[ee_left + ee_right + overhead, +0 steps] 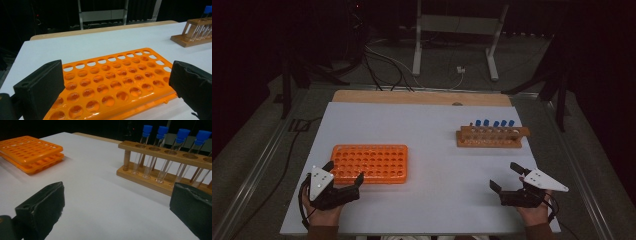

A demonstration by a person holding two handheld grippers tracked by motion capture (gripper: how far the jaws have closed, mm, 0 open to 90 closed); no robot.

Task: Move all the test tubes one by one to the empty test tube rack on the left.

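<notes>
- The test tubes [494, 131] with blue caps stand upright in the wooden rack [492, 136], near the right edge of the table [432, 125], toward its far side. I count five blue caps in the high view; the right gripper view shows four caps, and further tubes are cut by the picture edge.
- All tubes are in the wooden rack, so by my judgement the moving of tubes is not yet begun.
- The orange rack [370, 163] lies flat near the front left corner of the table. Every hole I can see in it is empty. There is one orange rack and one wooden rack.
- The right gripper [506, 177] is near the front right corner, in front of the wooden rack and apart from it. Its jaws stand wide and grasp nothing.
- The left gripper [344, 173] is just at the front edge of the orange rack. Its jaws are also released, with the rack's corner between them but not pressed.
</notes>
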